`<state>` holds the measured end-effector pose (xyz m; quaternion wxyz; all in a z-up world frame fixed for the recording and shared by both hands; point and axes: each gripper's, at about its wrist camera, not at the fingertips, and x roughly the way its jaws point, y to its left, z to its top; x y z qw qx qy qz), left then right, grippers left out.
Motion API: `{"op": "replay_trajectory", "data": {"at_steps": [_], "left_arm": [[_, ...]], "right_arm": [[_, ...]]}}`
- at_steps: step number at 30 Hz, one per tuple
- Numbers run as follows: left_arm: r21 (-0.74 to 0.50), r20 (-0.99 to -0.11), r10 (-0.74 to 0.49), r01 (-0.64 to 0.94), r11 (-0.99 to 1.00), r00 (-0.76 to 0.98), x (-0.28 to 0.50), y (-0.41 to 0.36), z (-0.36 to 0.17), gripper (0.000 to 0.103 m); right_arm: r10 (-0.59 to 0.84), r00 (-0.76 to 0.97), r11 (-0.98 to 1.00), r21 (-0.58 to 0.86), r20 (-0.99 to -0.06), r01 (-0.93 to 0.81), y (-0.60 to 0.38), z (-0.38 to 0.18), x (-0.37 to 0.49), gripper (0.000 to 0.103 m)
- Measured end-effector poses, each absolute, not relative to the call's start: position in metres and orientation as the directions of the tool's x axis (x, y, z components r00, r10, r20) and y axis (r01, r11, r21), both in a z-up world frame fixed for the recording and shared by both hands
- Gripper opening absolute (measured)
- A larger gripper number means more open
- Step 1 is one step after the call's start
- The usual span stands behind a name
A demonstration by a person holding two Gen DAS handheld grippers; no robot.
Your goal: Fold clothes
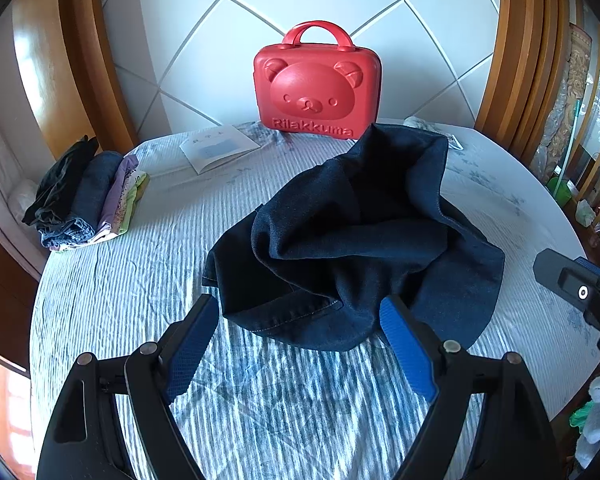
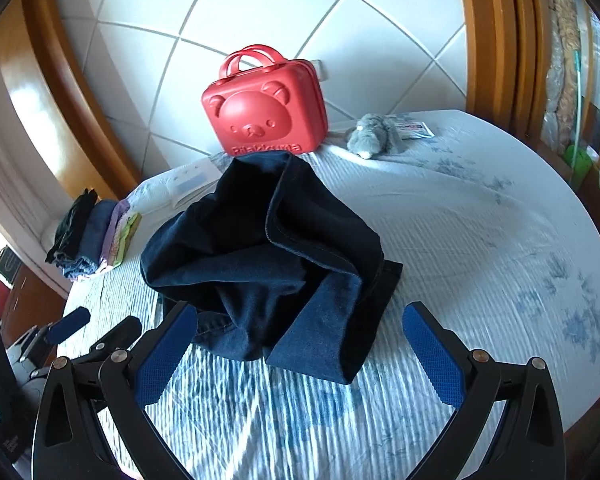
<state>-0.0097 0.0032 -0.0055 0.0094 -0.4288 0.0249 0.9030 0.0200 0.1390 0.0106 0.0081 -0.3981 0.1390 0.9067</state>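
Dark blue jeans (image 1: pixel 352 240) lie crumpled in a heap on the striped bedsheet (image 1: pixel 140 280); they also show in the right wrist view (image 2: pixel 268 264). My left gripper (image 1: pixel 300 312) is open and empty, its blue pads either side of the heap's near hem. My right gripper (image 2: pixel 300 320) is open and empty, just in front of the heap's near edge. The left gripper shows at the lower left of the right wrist view (image 2: pixel 96 334). The right gripper's body shows at the right edge of the left wrist view (image 1: pixel 580 284).
A red bear-face case (image 1: pixel 318 84) stands at the back by the tiled wall. A stack of folded clothes (image 1: pixel 84 196) sits at the far left. An open booklet (image 1: pixel 216 148) lies behind the jeans. A grey plush toy (image 2: pixel 374 134) lies at the back right.
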Motion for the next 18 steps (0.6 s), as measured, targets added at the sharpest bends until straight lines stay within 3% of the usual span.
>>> {"op": "replay_trajectory", "data": {"at_steps": [11,18], "left_arm": [[0.031,-0.777,0.007,-0.049,-0.998,-0.629,-0.016,-0.001,-0.009,0.084],[0.036,-0.776,0.013,-0.066,-0.997,-0.631,-0.052,-0.033,-0.03,0.084]], "right_arm": [[-0.099,-0.675,-0.979,0.194,-0.731,-0.067,0.13,0.006,0.016,0.103],[-0.014,-0.641,-0.991,0.096,-0.767,-0.095,0.142,-0.012,-0.022,0.103]]}}
